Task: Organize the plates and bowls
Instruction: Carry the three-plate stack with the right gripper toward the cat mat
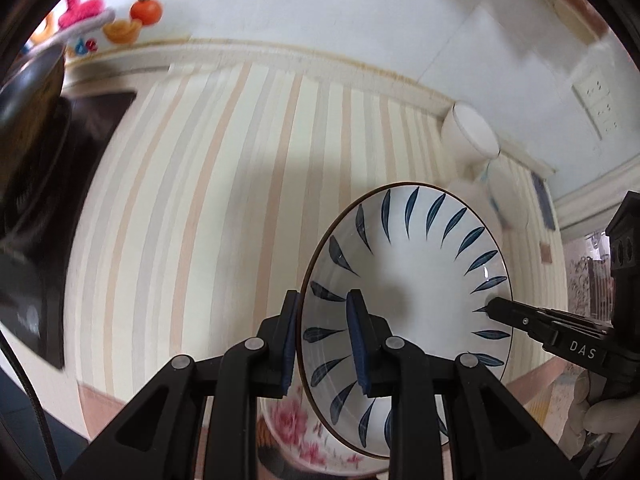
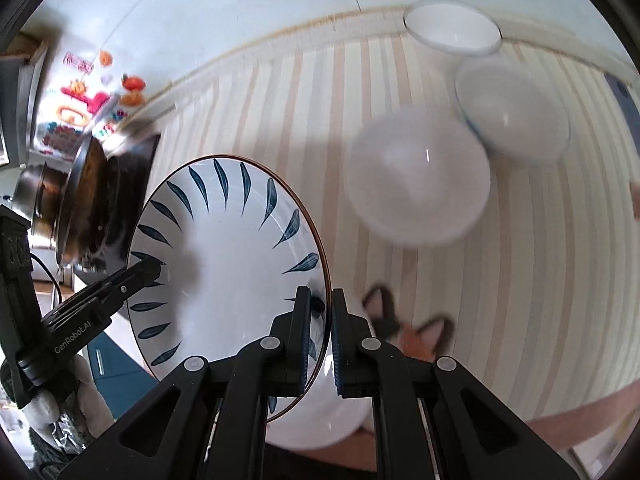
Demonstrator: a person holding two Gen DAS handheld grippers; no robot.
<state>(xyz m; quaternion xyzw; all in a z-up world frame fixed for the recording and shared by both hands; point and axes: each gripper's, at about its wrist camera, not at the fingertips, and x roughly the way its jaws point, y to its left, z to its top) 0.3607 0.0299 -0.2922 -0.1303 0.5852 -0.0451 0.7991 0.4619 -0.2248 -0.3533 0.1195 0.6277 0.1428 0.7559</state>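
A white plate with blue leaf marks (image 1: 404,264) (image 2: 224,256) hangs tilted above the striped tabletop, held from both sides. My left gripper (image 1: 324,344) is shut on its left rim, one finger outside and one inside the plate. On the opposite rim, my right gripper (image 2: 321,336) is also shut; its tip (image 1: 496,305) shows in the left wrist view. The left gripper's tip (image 2: 148,270) shows in the right wrist view. Below the held plate lies a plate with pink flowers (image 1: 300,432), seen as a white plate (image 2: 320,424) from the right.
Three white bowls (image 2: 418,180) (image 2: 512,108) (image 2: 452,26) stand at the back right of the striped table (image 1: 224,200). A fox-patterned dish (image 2: 420,336) lies under my right gripper. A dark pot on a black cooker (image 2: 92,200) (image 1: 32,128) stands at the left. Gloved hands hold both grippers.
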